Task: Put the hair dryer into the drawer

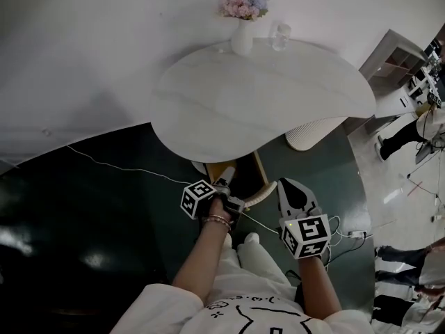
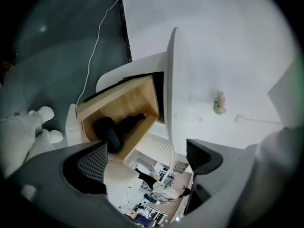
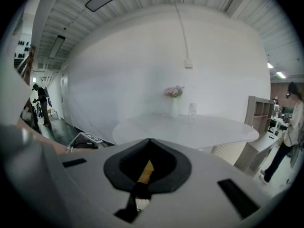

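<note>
While in drawer (image 2: pixel 142 96), dryer (image 2: pixel 114 129) beyond tool (image 2: pixel 147 158)

A white bench with a rounded, irregular top (image 1: pixel 278 96) stands against a plain white wall (image 1: pixel 104 47). Near its far edge is a white vase (image 1: pixel 242 39) holding pink and pale blue flowers (image 1: pixel 245 5), with a clear drinking glass (image 1: pixel 280 37) just beside it on the right. A ribbed white base (image 1: pixel 313 132) shows under the bench's right side. A thin white cable (image 1: pixel 111 164) runs across the dark glossy floor (image 1: pixel 83 214). A pale open shelf unit (image 1: pixel 396 58) stands to the right, and a person in dark trousers (image 1: pixel 400 134) stands near it. On the wall above the flowers is a small white box (image 3: pixel 188 63) with a thin line rising from it.
</note>
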`<move>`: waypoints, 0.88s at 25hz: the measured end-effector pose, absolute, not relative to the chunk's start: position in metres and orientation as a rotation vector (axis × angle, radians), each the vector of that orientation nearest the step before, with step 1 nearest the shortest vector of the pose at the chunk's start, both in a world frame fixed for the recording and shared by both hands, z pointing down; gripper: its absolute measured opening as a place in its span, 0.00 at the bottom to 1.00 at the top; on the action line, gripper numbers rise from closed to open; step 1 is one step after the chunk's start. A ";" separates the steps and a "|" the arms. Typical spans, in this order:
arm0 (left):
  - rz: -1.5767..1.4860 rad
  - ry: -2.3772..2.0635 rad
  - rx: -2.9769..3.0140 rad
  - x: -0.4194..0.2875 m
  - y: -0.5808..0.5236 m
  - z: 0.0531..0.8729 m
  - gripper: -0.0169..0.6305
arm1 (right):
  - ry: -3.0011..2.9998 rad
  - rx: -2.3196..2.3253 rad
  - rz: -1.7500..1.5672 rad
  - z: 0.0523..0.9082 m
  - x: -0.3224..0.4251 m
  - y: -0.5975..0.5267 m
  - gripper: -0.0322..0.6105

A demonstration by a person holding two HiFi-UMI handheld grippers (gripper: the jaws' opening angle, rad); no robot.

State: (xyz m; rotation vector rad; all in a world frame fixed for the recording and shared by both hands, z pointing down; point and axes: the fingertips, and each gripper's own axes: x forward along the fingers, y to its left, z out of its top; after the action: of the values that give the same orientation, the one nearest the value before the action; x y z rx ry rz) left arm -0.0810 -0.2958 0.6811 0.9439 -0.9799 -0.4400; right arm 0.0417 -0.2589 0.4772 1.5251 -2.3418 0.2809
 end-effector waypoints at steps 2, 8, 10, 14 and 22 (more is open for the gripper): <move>-0.447 -0.967 1.004 -0.082 -0.294 0.668 0.77 | -2.354 1.526 0.270 0.473 0.043 -0.260 0.05; -0.496 -0.950 1.179 -0.083 -0.286 0.620 0.77 | -2.395 1.522 0.253 0.455 0.047 -0.257 0.05; -0.515 -0.987 1.254 -0.088 -0.285 0.597 0.77 | -2.420 1.511 0.259 0.446 0.046 -0.255 0.05; -0.526 -1.035 1.422 -0.093 -0.281 0.550 0.77 | -2.450 1.497 0.273 0.431 0.050 -0.248 0.05; -0.504 -1.086 1.754 -0.097 -0.281 0.456 0.77 | -2.518 1.555 0.227 0.381 0.060 -0.257 0.05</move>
State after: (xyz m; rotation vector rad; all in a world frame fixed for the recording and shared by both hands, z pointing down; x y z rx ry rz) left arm -0.0971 -0.2813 0.4562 1.7545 -1.0860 -0.5039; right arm 0.0604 -0.2568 0.3813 1.5550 -2.5180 0.2269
